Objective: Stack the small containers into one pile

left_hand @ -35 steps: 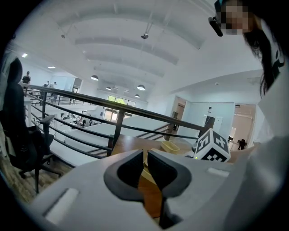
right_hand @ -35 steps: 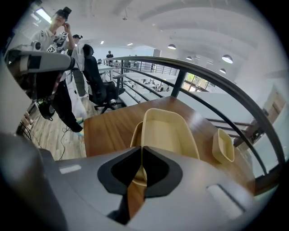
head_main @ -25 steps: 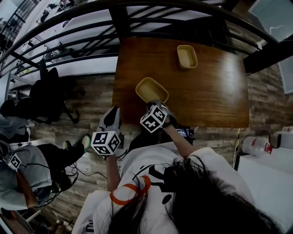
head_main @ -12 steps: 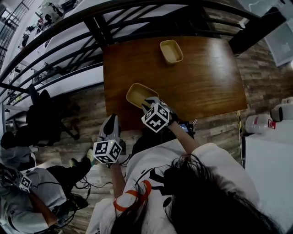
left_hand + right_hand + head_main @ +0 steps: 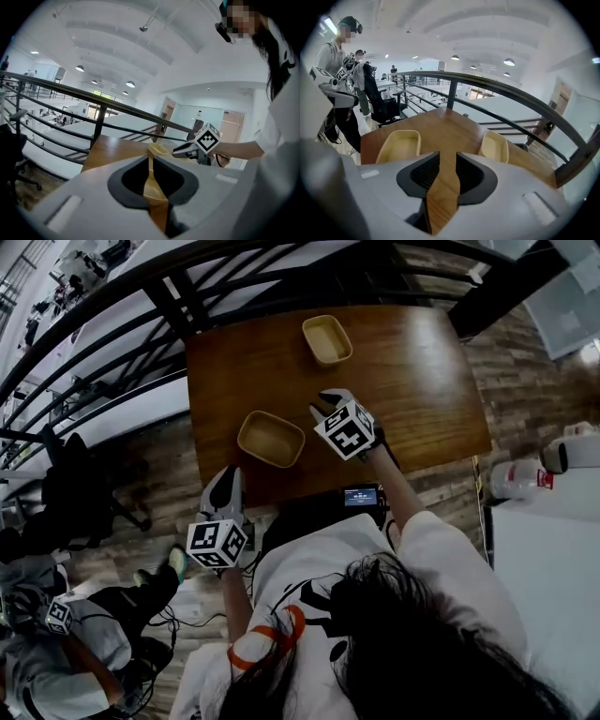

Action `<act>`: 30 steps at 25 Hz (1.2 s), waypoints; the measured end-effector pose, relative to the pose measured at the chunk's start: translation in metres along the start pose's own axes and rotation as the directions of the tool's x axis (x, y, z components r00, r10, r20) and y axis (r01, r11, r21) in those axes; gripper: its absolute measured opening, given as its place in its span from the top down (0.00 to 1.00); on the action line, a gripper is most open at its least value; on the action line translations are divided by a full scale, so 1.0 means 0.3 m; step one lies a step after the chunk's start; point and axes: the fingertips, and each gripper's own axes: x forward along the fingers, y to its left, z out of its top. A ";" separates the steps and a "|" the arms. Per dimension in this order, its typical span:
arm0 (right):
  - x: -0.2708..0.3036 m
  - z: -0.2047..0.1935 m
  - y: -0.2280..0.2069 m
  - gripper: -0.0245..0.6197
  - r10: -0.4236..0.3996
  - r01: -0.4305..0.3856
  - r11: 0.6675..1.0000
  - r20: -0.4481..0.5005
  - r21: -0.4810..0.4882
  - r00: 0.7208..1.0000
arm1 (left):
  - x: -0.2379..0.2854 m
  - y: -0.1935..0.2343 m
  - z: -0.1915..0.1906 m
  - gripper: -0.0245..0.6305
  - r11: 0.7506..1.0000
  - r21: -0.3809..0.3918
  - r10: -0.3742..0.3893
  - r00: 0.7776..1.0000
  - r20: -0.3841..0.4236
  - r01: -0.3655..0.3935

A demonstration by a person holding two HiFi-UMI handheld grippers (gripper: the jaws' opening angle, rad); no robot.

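Head view: brown wooden table (image 5: 422, 381) carrying two shallow tan rounded-rectangle plastic containers, both open side up and well apart. Toward the front left of the table, near container (image 5: 271, 439), long axis across the picture and dipping slightly to the right. By the back edge, far container (image 5: 327, 340), long axis pointing roughly away from the person. Over bare wood between the two, right gripper (image 5: 323, 407), closer to the near container and touching neither. Off the table's front edge, left gripper (image 5: 228, 482), pointing at the table just short of the near container. Beyond the table, black metal railing (image 5: 178, 310).

Left gripper view: jaws all but pressed together with only a hairline slit, nothing pinched. Above the jaw tips, one tan container (image 5: 158, 149), with more tan through the slit; cannot tell which of the two. To its right, the right gripper (image 5: 176, 152), above the table (image 5: 108, 150).

Right gripper view: jaws spread, just been opening, with nothing between them but bare table (image 5: 450, 126). Left of the jaws the near container (image 5: 398, 146), right of them the far container (image 5: 494, 146). Both lengthwise away from the camera, separate, not stacked. Behind them the railing (image 5: 487, 86). At far left, second person (image 5: 335, 61), standing.
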 end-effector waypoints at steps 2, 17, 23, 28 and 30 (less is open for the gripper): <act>0.030 -0.011 -0.091 0.74 -0.003 0.003 1.000 -0.008 -0.010 1.000 | 0.023 -0.021 0.009 0.96 1.000 -0.004 0.011 1.000 -0.001 -0.011; 0.425 -0.102 -0.422 0.70 0.043 -0.103 0.949 -0.201 -0.299 0.979 | 0.096 -0.128 -0.036 0.96 0.976 -0.045 0.212 0.977 -0.013 -0.212; 0.458 -0.128 -0.430 0.88 0.060 -0.135 0.924 -0.211 -0.359 0.976 | 0.094 -0.147 -0.052 0.96 0.959 -0.054 0.277 0.961 -0.015 -0.277; 0.424 -0.114 -0.380 0.89 0.141 -0.208 0.885 -0.187 -0.416 0.972 | 0.081 -0.159 -0.046 0.96 0.945 -0.060 0.322 0.947 -0.001 -0.322; 0.391 -0.113 -0.362 0.89 0.174 -0.232 0.863 -0.166 -0.449 0.971 | 0.088 -0.167 -0.048 0.96 0.942 -0.060 0.330 0.944 0.000 -0.329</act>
